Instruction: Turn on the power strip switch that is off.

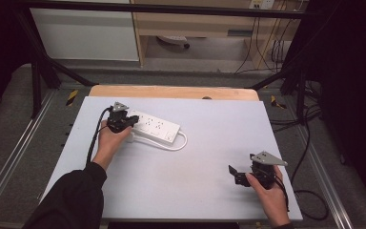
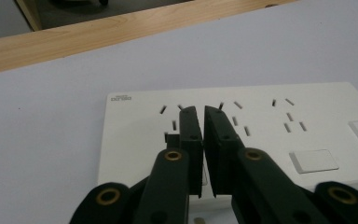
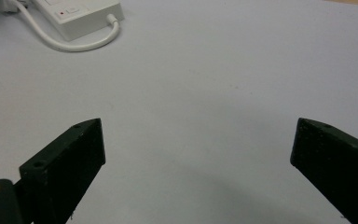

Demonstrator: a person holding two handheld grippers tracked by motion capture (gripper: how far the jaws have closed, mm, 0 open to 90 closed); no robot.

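Over the left part of the pale table (image 1: 171, 191), left hand (image 1: 108, 143) wrapped round the left hand-held gripper (image 1: 132, 119), tips set over the near-left end of the white power strip (image 1: 155, 126). From the left gripper view, jaws drawn nearly together with just a thin slit between them, nothing clamped inside, tips of that hand-held gripper (image 2: 200, 111) hovering over or resting on the strip's (image 2: 270, 140) top face among the socket slots; actual contact impossible to judge. Grey brand mark at the strip's far-left corner, a rectangular rocker switch (image 2: 313, 161) toward the right. Power strip lying flat and slanted across the table's left-centre, white cord (image 1: 174, 144) looping out from its right end and curling back along its near side. Wooden edge (image 1: 171, 91) running behind the table's far side. Farther right, well apart from the strip, right hand (image 1: 271, 198) near the table's front-right corner, holding the right hand-held gripper (image 1: 233, 171) pointed left. From the right gripper view, jaws spread wide over bare table (image 3: 205, 93), nothing between them, strip's switch end (image 3: 81, 14) and cord (image 3: 70, 44) far off at upper left.
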